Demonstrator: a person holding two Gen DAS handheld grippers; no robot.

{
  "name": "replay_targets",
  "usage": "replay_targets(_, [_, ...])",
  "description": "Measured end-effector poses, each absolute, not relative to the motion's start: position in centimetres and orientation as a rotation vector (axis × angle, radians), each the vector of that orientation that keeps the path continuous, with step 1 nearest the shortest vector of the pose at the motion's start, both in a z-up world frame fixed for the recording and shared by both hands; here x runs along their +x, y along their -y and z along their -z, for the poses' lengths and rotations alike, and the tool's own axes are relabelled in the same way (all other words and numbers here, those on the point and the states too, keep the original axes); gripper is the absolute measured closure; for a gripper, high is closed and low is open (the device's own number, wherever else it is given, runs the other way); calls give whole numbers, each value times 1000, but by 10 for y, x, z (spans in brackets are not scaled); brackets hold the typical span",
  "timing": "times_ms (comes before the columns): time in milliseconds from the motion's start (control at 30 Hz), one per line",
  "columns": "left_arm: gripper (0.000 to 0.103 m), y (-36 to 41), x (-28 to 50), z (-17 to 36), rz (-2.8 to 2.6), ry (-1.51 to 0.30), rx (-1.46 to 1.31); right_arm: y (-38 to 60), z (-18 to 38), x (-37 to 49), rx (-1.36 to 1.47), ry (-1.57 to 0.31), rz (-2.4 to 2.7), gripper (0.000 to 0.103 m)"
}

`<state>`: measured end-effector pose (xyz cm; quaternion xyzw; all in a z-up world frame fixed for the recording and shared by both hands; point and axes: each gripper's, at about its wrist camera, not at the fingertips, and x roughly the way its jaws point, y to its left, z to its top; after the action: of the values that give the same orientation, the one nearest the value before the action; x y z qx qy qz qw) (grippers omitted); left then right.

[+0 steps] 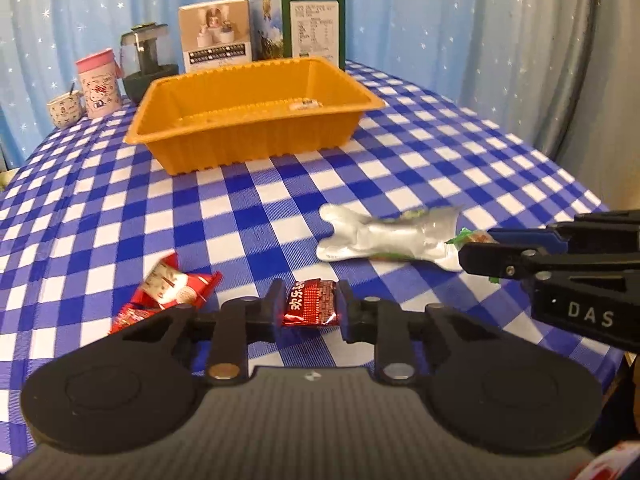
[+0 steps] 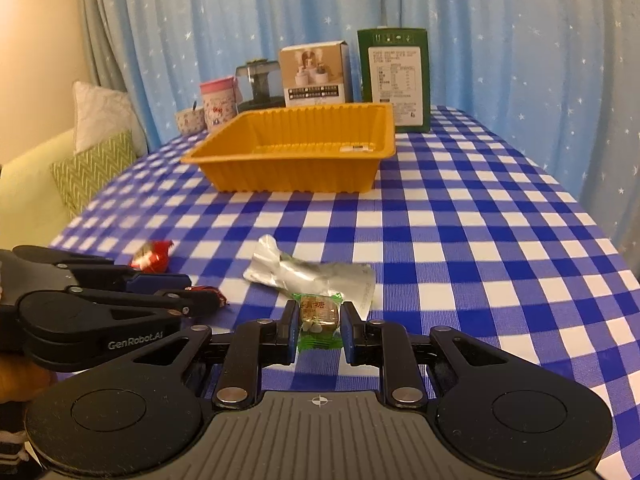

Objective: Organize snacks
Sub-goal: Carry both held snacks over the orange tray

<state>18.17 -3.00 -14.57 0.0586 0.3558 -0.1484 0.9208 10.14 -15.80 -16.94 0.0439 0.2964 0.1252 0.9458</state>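
My left gripper [image 1: 310, 306] is shut on a small dark red snack packet [image 1: 310, 304], held just above the checked cloth. My right gripper [image 2: 319, 326] is shut on a green-wrapped candy [image 2: 319, 320]. The right gripper also shows in the left wrist view [image 1: 480, 250], and the left one in the right wrist view [image 2: 200, 294]. A silver foil pouch [image 1: 388, 238] [image 2: 312, 270] lies on the table ahead of both. Red snack packets [image 1: 168, 292] [image 2: 152, 258] lie at the left. An orange tray [image 1: 256, 114] [image 2: 296, 148] stands farther back, holding only a small label.
Behind the tray stand a pink cartoon cup [image 1: 99, 82], a small bowl [image 1: 64, 110], a dark jar [image 1: 146, 64], a white box [image 1: 216, 34] and a green carton [image 1: 312, 22]. A sofa with cushions [image 2: 96, 160] is left of the table. Blue curtains hang behind.
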Motion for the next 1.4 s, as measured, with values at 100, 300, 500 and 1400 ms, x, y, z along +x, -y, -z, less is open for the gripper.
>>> replay_targets(100, [79, 28, 182, 140, 299, -732, 106, 157, 166, 104, 88, -594, -257, 81])
replay_targets(300, [79, 25, 182, 126, 290, -701, 86, 156, 157, 107, 96, -569, -260, 81])
replay_targets(500, [79, 21, 190, 108, 275, -664, 51, 158, 145, 116, 106, -541, -253, 81])
replay_targets(1400, [79, -6, 311, 74, 217, -561, -28, 148, 96, 253, 116, -425, -281, 81])
